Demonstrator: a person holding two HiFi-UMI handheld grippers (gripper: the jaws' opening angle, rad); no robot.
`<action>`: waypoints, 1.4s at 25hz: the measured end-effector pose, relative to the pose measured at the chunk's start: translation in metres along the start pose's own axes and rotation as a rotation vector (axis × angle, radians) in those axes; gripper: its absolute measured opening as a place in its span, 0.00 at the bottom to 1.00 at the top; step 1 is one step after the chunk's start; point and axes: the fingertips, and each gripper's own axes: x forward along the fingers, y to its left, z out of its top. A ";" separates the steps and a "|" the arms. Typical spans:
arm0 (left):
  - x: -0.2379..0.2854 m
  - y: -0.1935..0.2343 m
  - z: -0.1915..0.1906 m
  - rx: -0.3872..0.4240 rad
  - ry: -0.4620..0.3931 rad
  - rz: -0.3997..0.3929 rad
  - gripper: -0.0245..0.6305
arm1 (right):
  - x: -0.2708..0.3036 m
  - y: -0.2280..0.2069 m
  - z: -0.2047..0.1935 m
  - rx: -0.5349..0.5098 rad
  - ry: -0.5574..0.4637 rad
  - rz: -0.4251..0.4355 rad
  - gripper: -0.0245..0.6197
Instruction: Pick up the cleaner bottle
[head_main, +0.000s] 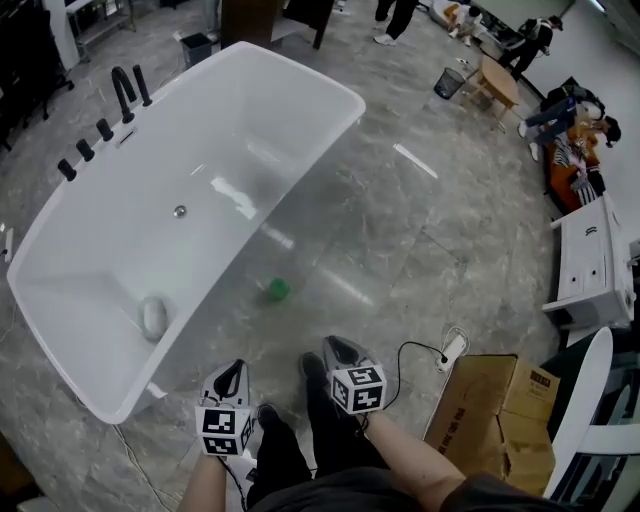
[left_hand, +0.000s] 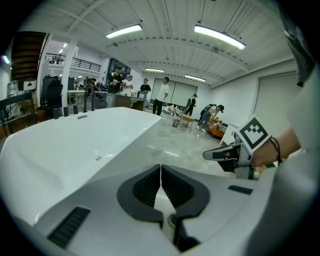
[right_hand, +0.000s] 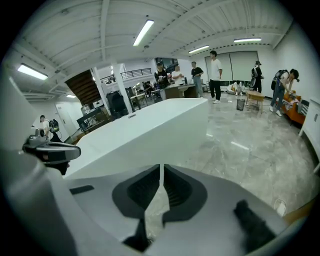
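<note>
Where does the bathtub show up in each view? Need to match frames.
Head view: bathtub fills the upper left, running diagonally, its inside open to the camera.
Left gripper view: bathtub takes the left half, with its inside showing.
Right gripper view: bathtub sits at centre, seen from outside along its long wall.
Shared landmark: dark bin on the floor beside the wooden table.

The bathtub (head_main: 200, 150) is white, its taps (head_main: 125, 90) at upper left black. The floor (head_main: 420, 230) is marbled grey. A small thing (head_main: 277, 290) at centre is green. The left gripper (head_main: 237, 367) and right gripper (head_main: 336, 346) carry black-and-white squares.
</note>
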 end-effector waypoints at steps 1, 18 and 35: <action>0.009 0.001 -0.001 -0.003 0.008 0.008 0.06 | 0.009 -0.007 0.001 -0.015 0.009 -0.003 0.08; 0.185 0.011 -0.038 -0.046 0.065 0.143 0.06 | 0.168 -0.118 -0.023 -0.171 0.109 0.122 0.08; 0.236 0.018 -0.149 -0.056 0.048 0.104 0.06 | 0.233 -0.107 -0.128 -0.218 0.068 0.177 0.46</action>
